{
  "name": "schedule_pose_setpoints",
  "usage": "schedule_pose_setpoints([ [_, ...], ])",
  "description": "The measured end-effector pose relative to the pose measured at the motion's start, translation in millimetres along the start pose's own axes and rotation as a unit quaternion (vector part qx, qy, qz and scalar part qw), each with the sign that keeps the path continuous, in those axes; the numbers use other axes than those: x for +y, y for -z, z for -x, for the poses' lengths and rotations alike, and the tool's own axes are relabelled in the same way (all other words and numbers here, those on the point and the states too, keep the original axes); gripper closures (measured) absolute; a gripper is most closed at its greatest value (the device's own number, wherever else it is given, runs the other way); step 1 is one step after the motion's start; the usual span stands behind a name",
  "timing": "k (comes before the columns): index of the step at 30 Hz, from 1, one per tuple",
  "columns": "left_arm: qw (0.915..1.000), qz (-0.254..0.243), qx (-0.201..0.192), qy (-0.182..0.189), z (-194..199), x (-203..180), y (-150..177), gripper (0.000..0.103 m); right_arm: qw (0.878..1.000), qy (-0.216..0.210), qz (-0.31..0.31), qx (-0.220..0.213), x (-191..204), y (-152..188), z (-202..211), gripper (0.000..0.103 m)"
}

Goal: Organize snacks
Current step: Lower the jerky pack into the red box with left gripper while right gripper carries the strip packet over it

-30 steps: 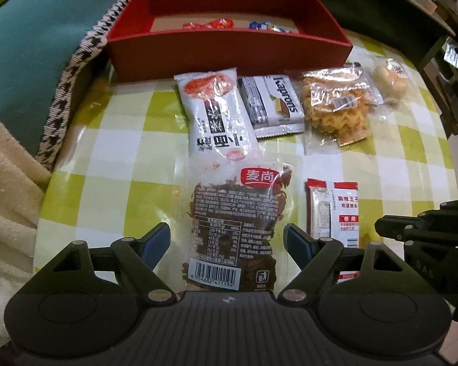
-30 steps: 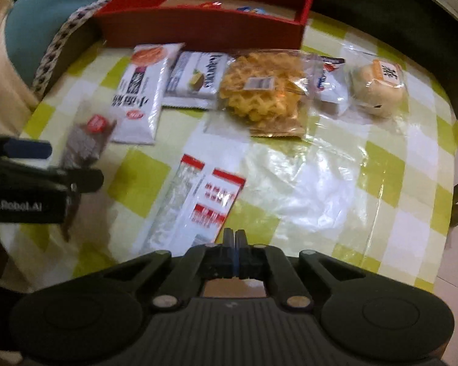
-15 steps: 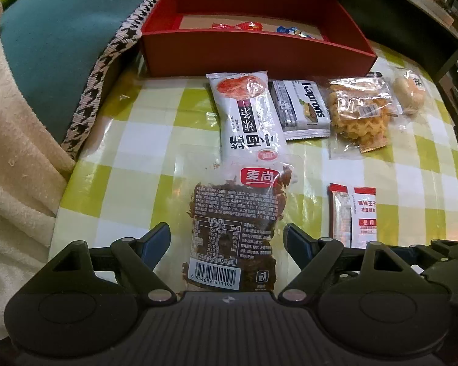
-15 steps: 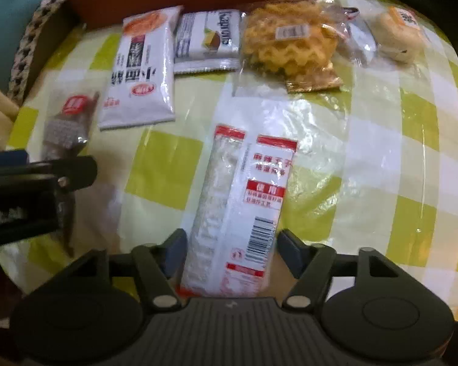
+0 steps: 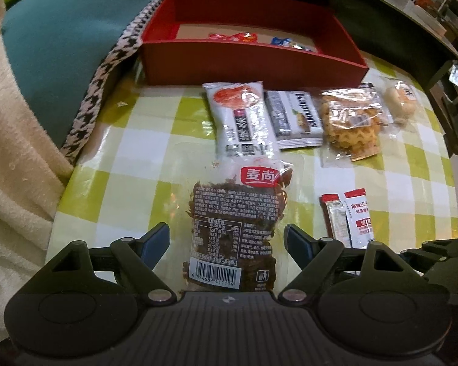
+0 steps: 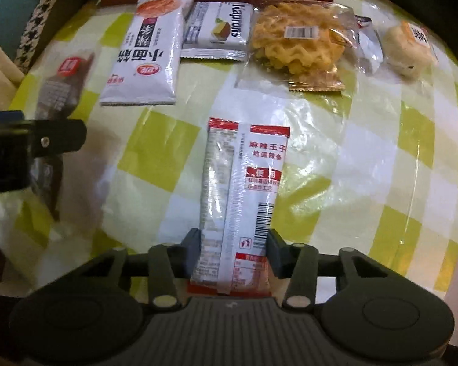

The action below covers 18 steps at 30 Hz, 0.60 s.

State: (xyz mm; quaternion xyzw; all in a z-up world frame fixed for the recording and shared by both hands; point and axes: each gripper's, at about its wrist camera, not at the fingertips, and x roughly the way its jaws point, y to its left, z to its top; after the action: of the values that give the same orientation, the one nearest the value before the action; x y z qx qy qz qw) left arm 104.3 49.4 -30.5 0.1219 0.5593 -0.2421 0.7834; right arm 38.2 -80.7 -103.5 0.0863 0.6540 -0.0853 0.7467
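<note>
Jaws first: left gripper (image 5: pixel 226 241) is sitting wide apart, straddling the dark jerky pack (image 5: pixel 233 231) without touching it; right gripper (image 6: pixel 233 244) is pinching in on the red-and-white spicy strip packet (image 6: pixel 239 195), pads pressing against both its edges near the barcode end, so it looks like it is gripping it, though the packet is lying flat on the worktop (image 6: pixel 381 158) and not lifted. Going large to small: the worktop with the green-check cloth is carrying nearly all the snacks; the red box (image 5: pixel 253 61) is sitting at the far edge with only a few small wrapped candies (image 5: pixel 244 37) inside. Just in front of the box a row is lying: white noodle-snack bag (image 5: pixel 244 122), Kaprons wafer pack (image 5: pixel 293 119), waffle cookie bag (image 5: pixel 351 125), round pastry (image 5: pixel 401 102) at the right end. The jerky pack's top end is overlapping the white bag's near end. Judging progress: early stage, most of the work is remaining — six packets are lying outside the box, two are being addressed now, none of the large ones is in yet.
</note>
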Motion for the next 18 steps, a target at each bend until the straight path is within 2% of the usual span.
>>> schedule_pose_setpoints([
  [2, 1.0000, -0.001, -0.001, 0.007, 0.3, -2.3, -0.5, 0.017, 1.000, -0.021, -0.002, -0.020, -10.3, -0.3, 10.6, 0.048],
  [5, 0.9999, 0.002, 0.002, 0.013, -1.4, -5.1, -2.6, 0.017, 0.998, -0.025, -0.003, -0.055, -27.3, -4.8, 31.6, 0.049],
  [8, 0.9991, 0.015, -0.001, 0.040, 2.2, -5.6, -8.1, 0.017, 0.995, -0.051, -0.030, -0.085, -50.7, -9.9, 55.3, 0.049],
  [13, 0.9979, 0.011, -0.052, 0.038, 26.8, -15.3, -27.2, 0.017, 0.985, -0.072, -0.018, -0.155, -49.0, -21.0, 100.5, 0.049],
  [18, 0.9957, 0.020, -0.084, 0.035, 38.4, -17.9, -64.0, 0.018, 0.975, -0.073, -0.002, -0.209, -48.6, -58.9, 122.7, 0.049],
])
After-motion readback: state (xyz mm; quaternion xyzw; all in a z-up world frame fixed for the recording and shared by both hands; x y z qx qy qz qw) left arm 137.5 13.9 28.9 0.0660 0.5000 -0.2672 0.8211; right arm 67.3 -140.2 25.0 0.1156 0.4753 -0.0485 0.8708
